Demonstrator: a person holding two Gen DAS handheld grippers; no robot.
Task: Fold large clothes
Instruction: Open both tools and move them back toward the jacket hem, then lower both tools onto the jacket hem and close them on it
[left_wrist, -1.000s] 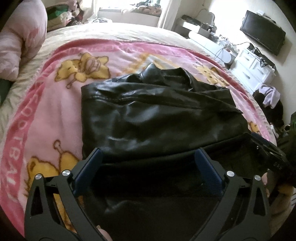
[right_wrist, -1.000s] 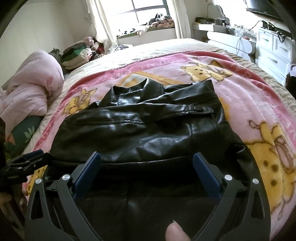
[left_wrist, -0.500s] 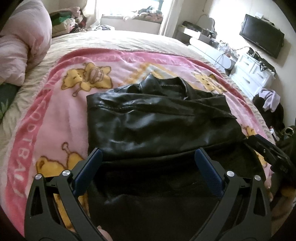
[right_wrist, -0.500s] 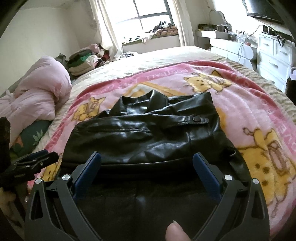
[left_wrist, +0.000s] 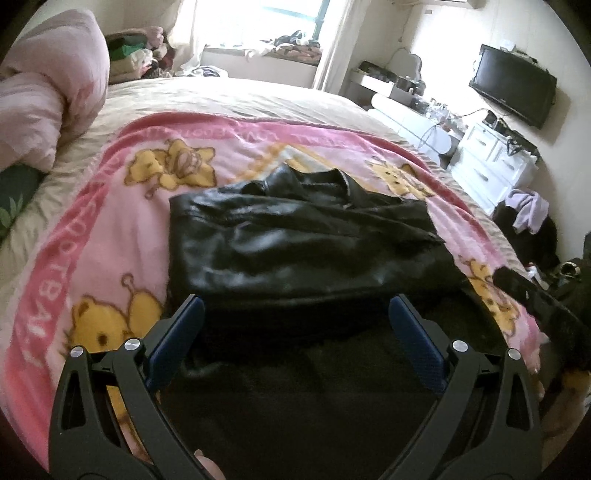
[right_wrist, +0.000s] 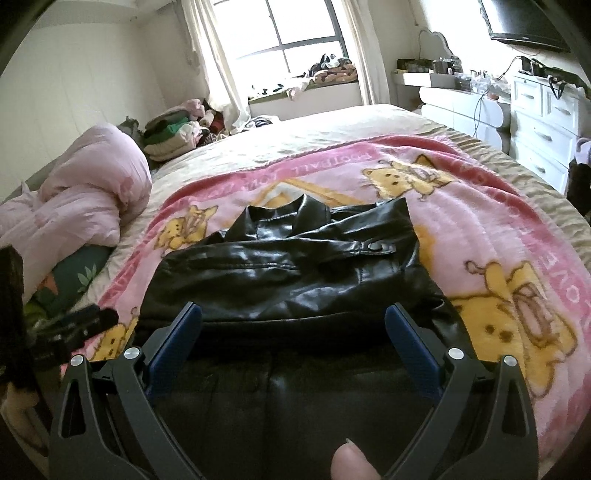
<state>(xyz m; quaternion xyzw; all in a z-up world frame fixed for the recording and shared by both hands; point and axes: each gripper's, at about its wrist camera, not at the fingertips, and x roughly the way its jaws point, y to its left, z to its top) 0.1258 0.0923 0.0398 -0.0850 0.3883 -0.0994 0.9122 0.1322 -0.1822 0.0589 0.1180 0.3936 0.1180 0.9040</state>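
One black leather jacket (left_wrist: 306, 251) lies folded on the pink cartoon-bear blanket (left_wrist: 110, 236), which is spread over the bed (left_wrist: 229, 99); its collar (right_wrist: 291, 214) points toward the window (right_wrist: 295, 33) and a single snap tab (right_wrist: 376, 246) shows on the sleeve folded across the top. Two grippers are in play. The left gripper (left_wrist: 295, 314) hangs over the jacket's near hem with its two blue-padded fingers (left_wrist: 177, 339) spread wide and nothing between them; the right gripper (right_wrist: 293, 319) does the same from the other side, equally wide and empty, a thumb tip visible at the bottom edge of its view. Each camera catches the other gripper at the frame's margin (the right gripper's dark body shows at the far right of the left view, blurred). One bundled pink duvet (right_wrist: 85, 199) sits on the bed's left side, one stack of folded clothes (right_wrist: 170, 136) beyond it, one television (left_wrist: 513, 88) on the wall above a white dresser (left_wrist: 495, 162).

Compared with a second ago, both cameras have pulled back and up: the jacket appears smaller and farther off, more blanket shows around it, and the window has come into view. The jacket itself has not shifted, and both grippers remain as wide as before.
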